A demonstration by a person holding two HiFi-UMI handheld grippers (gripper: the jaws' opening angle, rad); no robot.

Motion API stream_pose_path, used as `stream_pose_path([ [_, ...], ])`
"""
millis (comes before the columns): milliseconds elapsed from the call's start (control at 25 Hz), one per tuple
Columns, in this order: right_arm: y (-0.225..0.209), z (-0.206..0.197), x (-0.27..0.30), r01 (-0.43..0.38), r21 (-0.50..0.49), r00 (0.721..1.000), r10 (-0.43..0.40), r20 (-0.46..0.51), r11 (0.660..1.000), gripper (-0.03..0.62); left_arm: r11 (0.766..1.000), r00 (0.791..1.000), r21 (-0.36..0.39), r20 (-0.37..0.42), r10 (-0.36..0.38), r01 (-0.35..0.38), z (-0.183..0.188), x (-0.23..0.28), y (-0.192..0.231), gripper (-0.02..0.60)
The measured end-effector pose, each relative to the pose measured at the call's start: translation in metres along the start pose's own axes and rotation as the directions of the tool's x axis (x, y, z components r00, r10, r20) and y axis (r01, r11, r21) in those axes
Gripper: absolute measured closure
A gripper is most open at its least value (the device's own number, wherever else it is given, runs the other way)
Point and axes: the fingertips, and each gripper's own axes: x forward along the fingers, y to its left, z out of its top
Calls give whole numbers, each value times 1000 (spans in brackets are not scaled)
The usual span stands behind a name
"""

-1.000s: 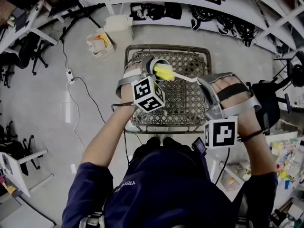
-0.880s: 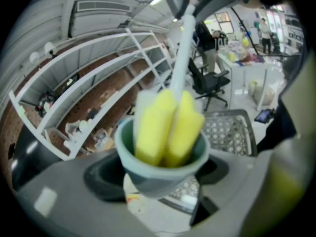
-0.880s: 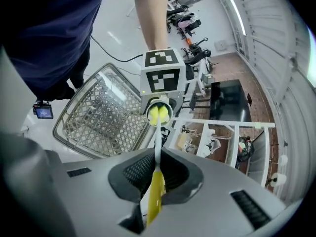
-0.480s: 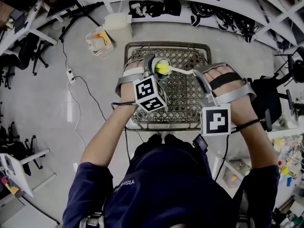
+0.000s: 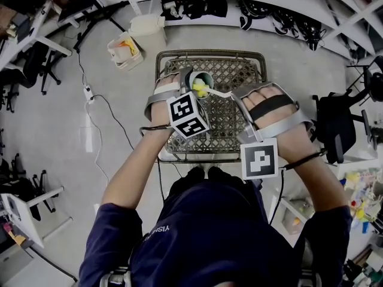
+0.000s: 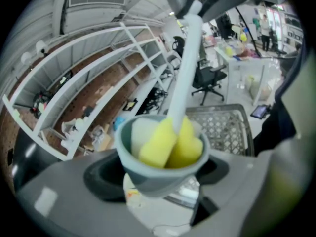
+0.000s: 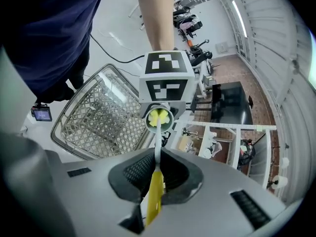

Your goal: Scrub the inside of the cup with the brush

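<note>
Over the basket (image 5: 230, 130), the left gripper (image 5: 192, 87) clasps the cup (image 6: 157, 174) wide-jawed, steadying it. The right gripper (image 7: 154, 201) pinches the brush (image 7: 158, 147) by its handle, sponge head inside for scrubbing.

Pretty much zero readable text in this one

The only real lettering is a short white print (image 5: 157, 229) on the person's dark shirt (image 5: 197, 238). It's upside down in the head view and too smeared to spell out. One marker cube (image 5: 187, 116) and the second marker cube (image 5: 260, 159) only carry black-and-white square patterns, no letters or numbers. Anything on the shelves (image 5: 287, 5) is too small to read.
</note>
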Motion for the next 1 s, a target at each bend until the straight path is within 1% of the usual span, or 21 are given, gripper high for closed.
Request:
stream_pose_path([
  [160,-10,-8,4,3,1,1000,-3,-5,1000,562,1000,1000,7,1,-8,8,2,-3,-2,195],
  [320,-16,-21,13,5,44,1000,-5,-7,999,562,1000,1000,6,3,-8,8,4,-5,0,195],
  [560,-4,-21,13,-12,76,1000,12,0,997,563,1000,1000,-2,0,-7,7,-1,-10,4,195],
  [720,6,-12,10,-16,85,1000,14,18,996,563,1000,1000,-2,-10,-7,7,-3,-8,3,195],
  [840,8,1,5,-9,73,1000,7,27,997,562,1000,1000,2,-16,-11,11,-4,-7,0,195],
  [1000,5,9,-4,3,10,1000,-3,12,1000,563,1000,1000,20,-18,-14,14,-3,-9,-8,195],
])
